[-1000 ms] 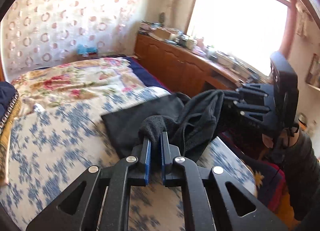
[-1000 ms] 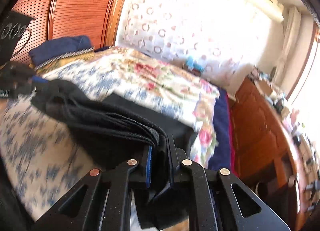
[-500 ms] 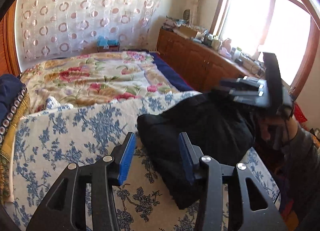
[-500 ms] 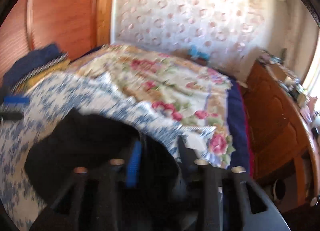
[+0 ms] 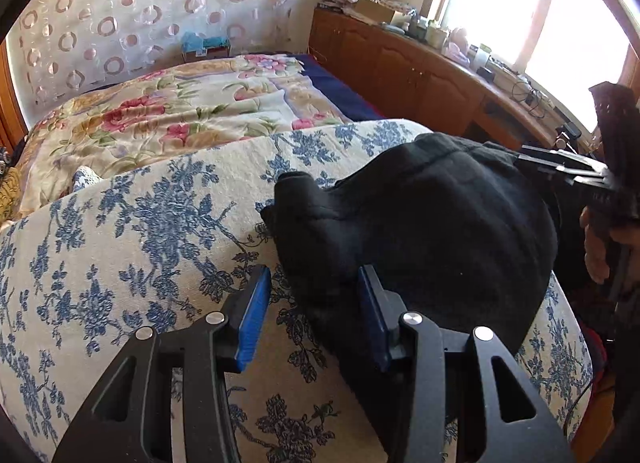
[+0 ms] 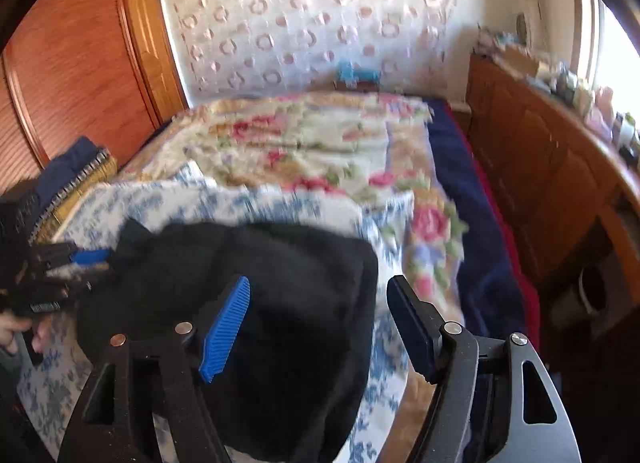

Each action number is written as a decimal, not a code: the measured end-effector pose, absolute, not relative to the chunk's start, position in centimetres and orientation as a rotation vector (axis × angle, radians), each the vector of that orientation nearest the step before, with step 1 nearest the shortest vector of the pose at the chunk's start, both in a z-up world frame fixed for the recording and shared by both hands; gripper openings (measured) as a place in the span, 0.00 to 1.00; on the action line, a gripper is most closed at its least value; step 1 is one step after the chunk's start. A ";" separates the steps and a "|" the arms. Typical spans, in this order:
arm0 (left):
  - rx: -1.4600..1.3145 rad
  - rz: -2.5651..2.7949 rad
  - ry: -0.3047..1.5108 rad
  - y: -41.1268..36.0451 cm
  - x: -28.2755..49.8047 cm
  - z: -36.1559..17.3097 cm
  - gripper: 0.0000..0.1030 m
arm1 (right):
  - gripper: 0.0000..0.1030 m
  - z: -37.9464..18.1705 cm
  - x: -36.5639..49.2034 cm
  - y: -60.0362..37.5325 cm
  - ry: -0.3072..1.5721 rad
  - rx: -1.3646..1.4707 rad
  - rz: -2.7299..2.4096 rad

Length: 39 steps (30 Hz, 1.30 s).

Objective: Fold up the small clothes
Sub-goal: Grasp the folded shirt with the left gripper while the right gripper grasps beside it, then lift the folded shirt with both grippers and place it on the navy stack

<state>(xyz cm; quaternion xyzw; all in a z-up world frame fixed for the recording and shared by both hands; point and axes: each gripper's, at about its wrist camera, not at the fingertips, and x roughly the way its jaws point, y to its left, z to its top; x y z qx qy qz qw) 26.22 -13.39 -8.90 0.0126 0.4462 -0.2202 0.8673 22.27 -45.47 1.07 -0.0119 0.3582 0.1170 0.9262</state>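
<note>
Now, left jaws: parted on the left gripper (image 5: 310, 307), blue pads bare, gripping nothing; near edge of the black garment (image 5: 420, 231) lying between them, untouched.
Right jaws: opening on the right gripper (image 6: 320, 319), already wide, nothing pinched; right-hand side of the garment under the gap.
Garment place: dropped in a rounded heap on the blue-flowered bedspread (image 5: 132, 231), near the bed's front edge, a small flap sticking up at its far left corner.
Key relation: heap straight ahead of and below both pairs of jaws, long axis running roughly from one gripper to the other; neither hand clearly nearer, each over its own end.
Likely next: probably a fresh pinch on an edge for another fold.
Left view only: the flap, sharp weave, the other gripper at the heap's far side.
Right view only: blurred; wooden wardrobe (image 6: 80, 75) and stacked blue bedding (image 6: 68, 171) beyond.
</note>
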 end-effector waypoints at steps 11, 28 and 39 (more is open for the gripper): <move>-0.035 -0.533 0.933 -13.7 28.1 -9.5 0.55 | 0.70 -0.4 25.4 -47.5 0.812 0.151 0.365; -0.089 -0.638 0.795 -12.8 25.5 -4.2 0.13 | 0.16 1.2 24.2 -44.7 0.688 0.001 0.376; -0.117 -0.547 0.605 -4.7 20.5 2.7 0.13 | 0.16 7.3 23.4 -37.6 0.516 -0.109 0.470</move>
